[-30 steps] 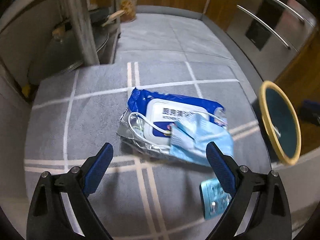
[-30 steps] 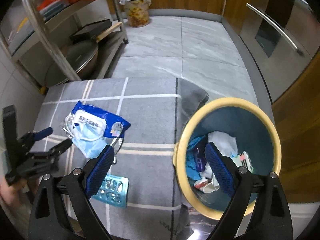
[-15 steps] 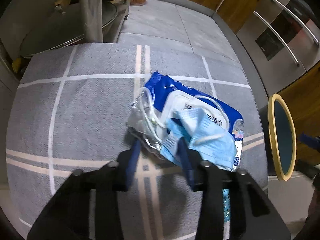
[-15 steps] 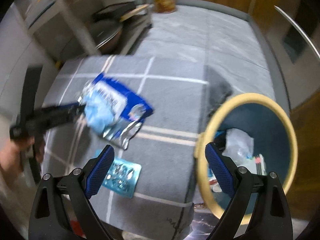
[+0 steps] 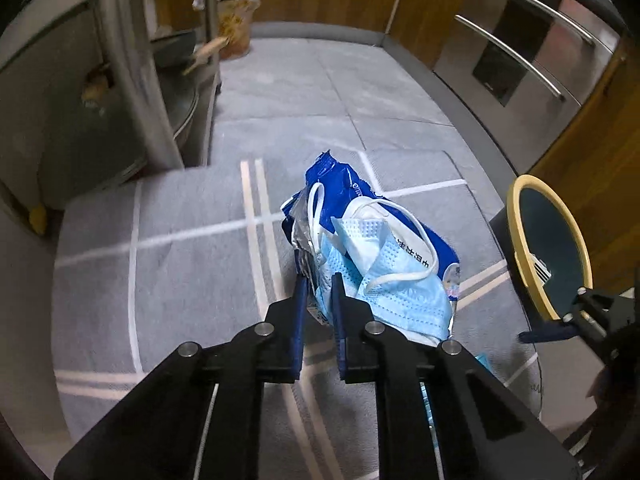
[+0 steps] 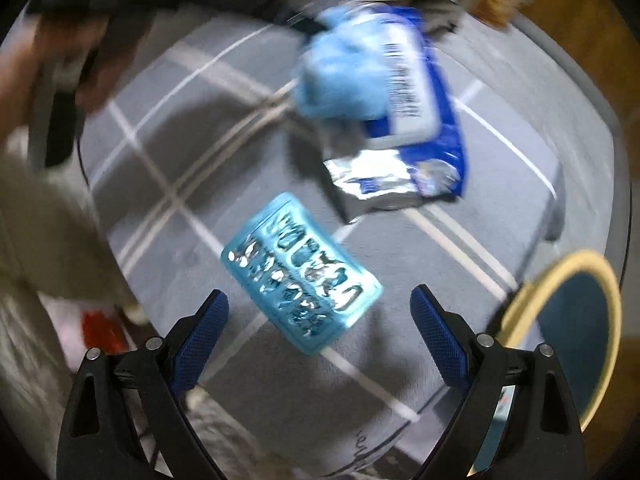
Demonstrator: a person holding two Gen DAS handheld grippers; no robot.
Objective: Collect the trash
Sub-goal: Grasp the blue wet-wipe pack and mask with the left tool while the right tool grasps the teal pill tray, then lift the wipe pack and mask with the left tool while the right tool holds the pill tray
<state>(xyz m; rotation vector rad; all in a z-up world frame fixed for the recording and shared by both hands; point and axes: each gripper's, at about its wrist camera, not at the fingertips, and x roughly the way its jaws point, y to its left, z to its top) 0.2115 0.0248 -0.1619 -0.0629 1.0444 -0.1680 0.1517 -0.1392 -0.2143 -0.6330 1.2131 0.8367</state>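
My left gripper (image 5: 318, 284) is shut on the edge of a blue wet-wipe packet (image 5: 348, 192) with a light blue face mask (image 5: 400, 280) draped on it, lifted above the grey checked mat (image 5: 180, 272). The packet (image 6: 424, 92) and mask (image 6: 340, 80) also show blurred in the right wrist view. My right gripper (image 6: 320, 312) is open just above a light blue blister pack (image 6: 300, 272) lying on the mat (image 6: 200, 140). The yellow-rimmed bin (image 5: 548, 248) stands to the right; it also shows in the right wrist view (image 6: 568, 340).
A metal rack (image 5: 132, 80) with pans stands at the back left. A bagged container (image 5: 232, 20) sits on the tiled floor (image 5: 320, 92) by the wooden wall. Steel drawers (image 5: 520, 52) are at the back right. A red item (image 6: 100, 328) lies off the mat.
My left gripper closed on the wipe packet with the mask and lifted it. My right gripper swung left from over the bin to above the blister pack.
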